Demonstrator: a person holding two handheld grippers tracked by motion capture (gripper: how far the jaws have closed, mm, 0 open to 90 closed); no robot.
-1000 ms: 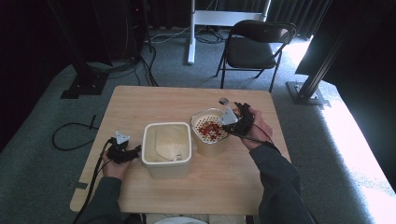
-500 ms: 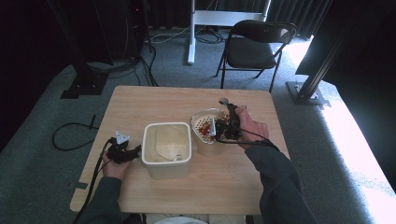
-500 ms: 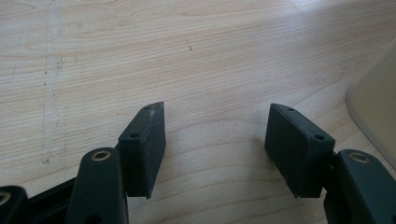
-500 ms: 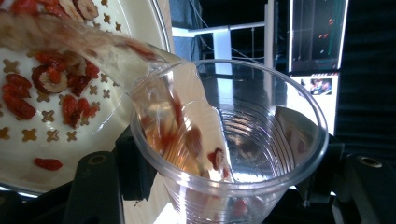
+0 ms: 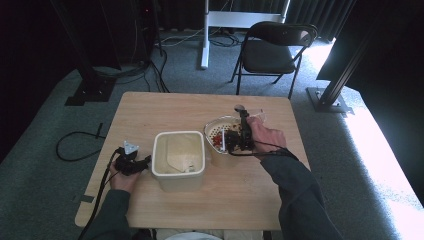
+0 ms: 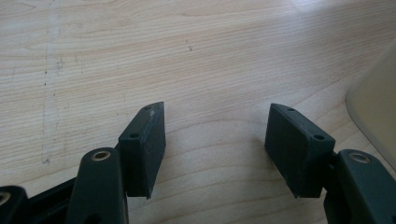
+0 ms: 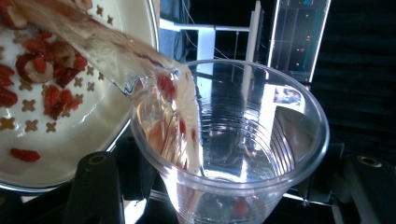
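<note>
The clear plastic cup (image 7: 233,140) sits clamped in the right gripper (image 5: 239,141), tipped on its side at the rim of the perforated strainer bowl (image 5: 216,129) of red berries (image 7: 42,88), its mouth angled as if to scoop them or tip them out. Beside it on the surface (image 5: 165,107) stands the cream tub (image 5: 178,159). The left gripper (image 6: 215,149) rests just left of that tub, jaws wide with nothing between, likely ready to steady it.
</note>
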